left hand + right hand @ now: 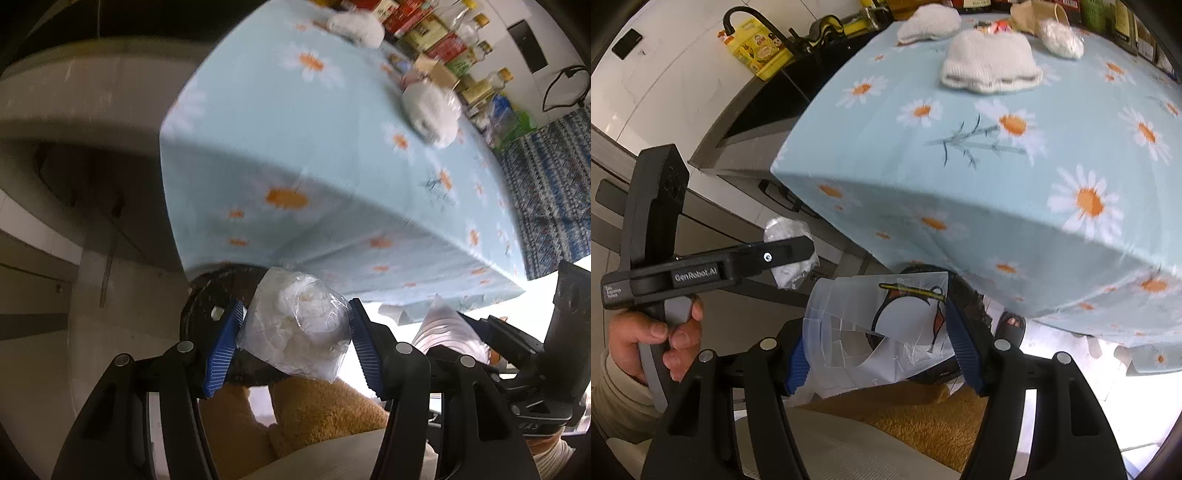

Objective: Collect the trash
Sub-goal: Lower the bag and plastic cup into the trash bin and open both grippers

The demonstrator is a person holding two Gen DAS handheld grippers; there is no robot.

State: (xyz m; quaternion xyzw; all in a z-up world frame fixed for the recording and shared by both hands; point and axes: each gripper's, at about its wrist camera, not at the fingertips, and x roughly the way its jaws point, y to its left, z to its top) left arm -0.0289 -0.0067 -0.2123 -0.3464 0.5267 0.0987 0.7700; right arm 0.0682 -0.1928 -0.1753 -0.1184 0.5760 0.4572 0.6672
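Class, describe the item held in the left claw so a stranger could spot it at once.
Start at the daisy tablecloth and drop below its near edge to the left claw. Its blue pads pinch a clear plastic bag stuffed with crumpled white tissue, while the right claw's wrapper is flat and printed.

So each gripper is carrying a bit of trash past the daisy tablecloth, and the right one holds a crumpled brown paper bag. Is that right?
Not quite. The right gripper holds a clear plastic wrapper with a printed cartoon figure, not a brown paper bag, as the right wrist view shows. The rest stands: the left gripper holds a clear bag of white scraps, beside the daisy tablecloth.
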